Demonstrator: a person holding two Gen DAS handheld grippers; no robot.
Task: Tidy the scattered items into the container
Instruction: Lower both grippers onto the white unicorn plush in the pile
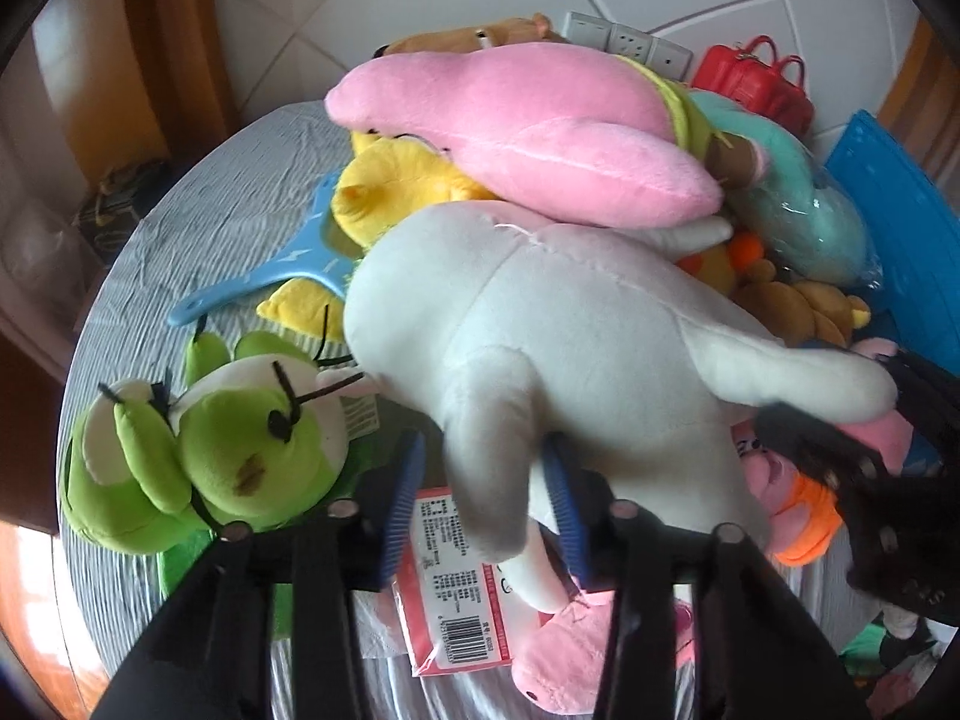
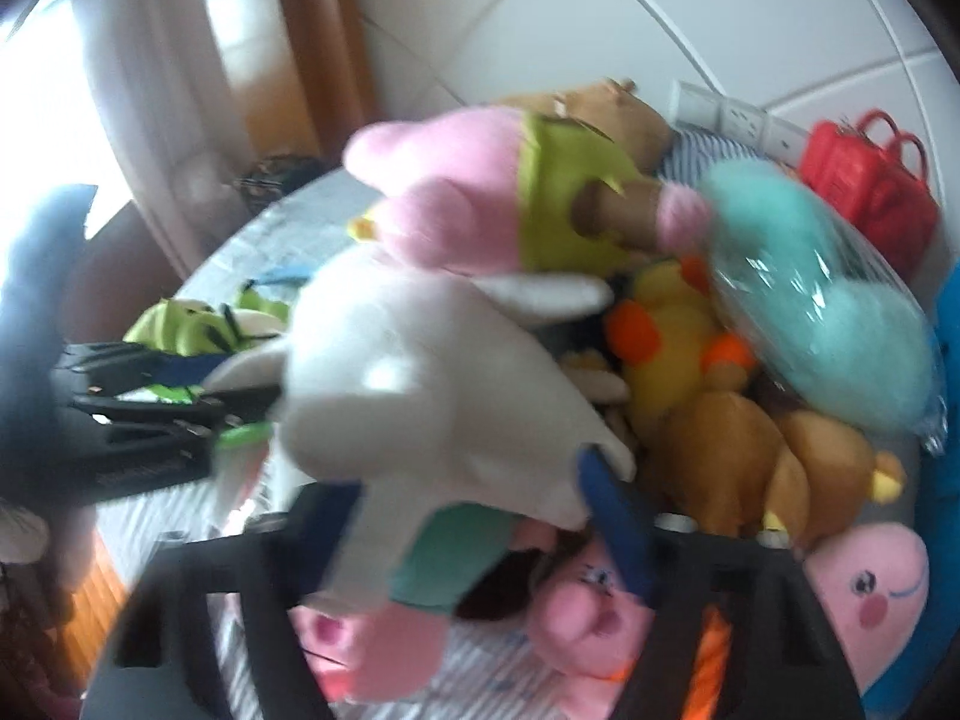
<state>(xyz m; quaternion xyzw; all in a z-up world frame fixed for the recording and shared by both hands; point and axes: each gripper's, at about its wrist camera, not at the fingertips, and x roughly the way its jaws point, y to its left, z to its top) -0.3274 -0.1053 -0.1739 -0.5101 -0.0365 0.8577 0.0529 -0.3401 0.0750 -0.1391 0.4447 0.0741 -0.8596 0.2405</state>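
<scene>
Both pairs of jaws pinch the same big white plush animal [image 1: 570,324]: the left gripper [image 1: 487,480] has its blue ribbed pads [image 1: 401,510] pressed against one hanging white limb, and the right gripper [image 2: 480,516] clamps another limb of that toy between its own blue pads [image 2: 612,516], though that view is blurred. No earlier picture is at hand, so only the grip itself can be told. Left of the left jaws lies a green soft frog [image 1: 204,450] with black stitched eyes on the grey striped cloth [image 1: 198,240]; just under those jaws a pink packet with a barcode label [image 1: 456,594] lies flat. Beyond the white toy a long pink plush [image 1: 528,126] rests across the heap, touching a yellow plush [image 1: 390,180] and a mint plush in clear wrap [image 1: 798,204]. A light-blue plastic paddle [image 1: 264,276] lies beside the yellow one. To the right of the heap stands the blue plastic container [image 1: 900,216]; a red toy bag [image 1: 756,78] sits behind it.
</scene>
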